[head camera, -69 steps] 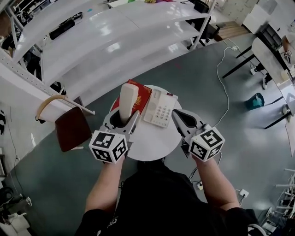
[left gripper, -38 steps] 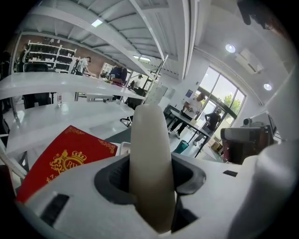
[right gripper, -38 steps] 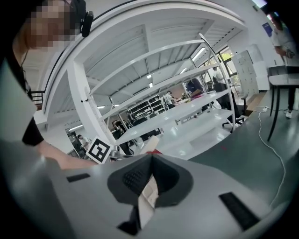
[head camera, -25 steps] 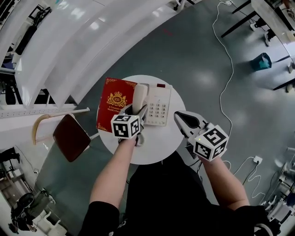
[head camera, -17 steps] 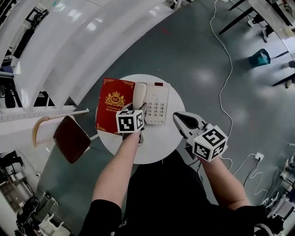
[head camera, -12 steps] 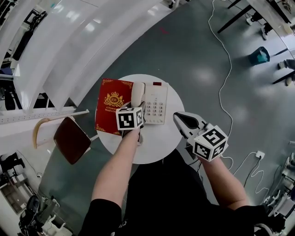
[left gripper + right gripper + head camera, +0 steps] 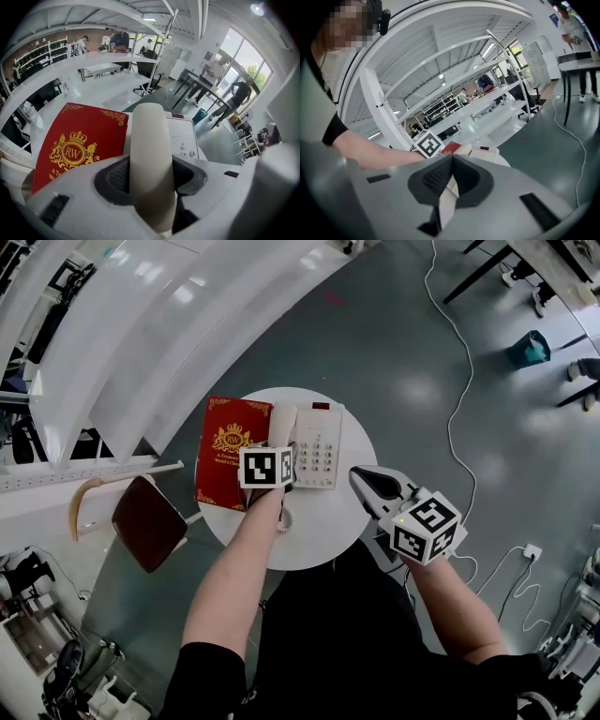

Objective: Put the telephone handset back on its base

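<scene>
A cream telephone handset (image 7: pixel 281 421) lies lengthwise over the left side of the white keypad base (image 7: pixel 319 448) on the round white table (image 7: pixel 309 540). My left gripper (image 7: pixel 281 448) is shut on the handset (image 7: pixel 147 154), and its pads press the handset's sides. I cannot tell whether the handset rests in the cradle. The base (image 7: pixel 183 138) shows just right of the handset. My right gripper (image 7: pixel 358 475) hovers over the table's right edge, shut and empty (image 7: pixel 451 158).
A red book with a gold crest (image 7: pixel 223 451) lies left of the phone, close beside the handset. A brown chair (image 7: pixel 150 521) stands left of the table. Long white benches (image 7: pixel 141 324) run behind. A cable (image 7: pixel 464 381) trails over the grey floor.
The left gripper has carried the handset a little forward, along the base's left side. Earlier the handset stood upright over the book. The right gripper has barely moved.
</scene>
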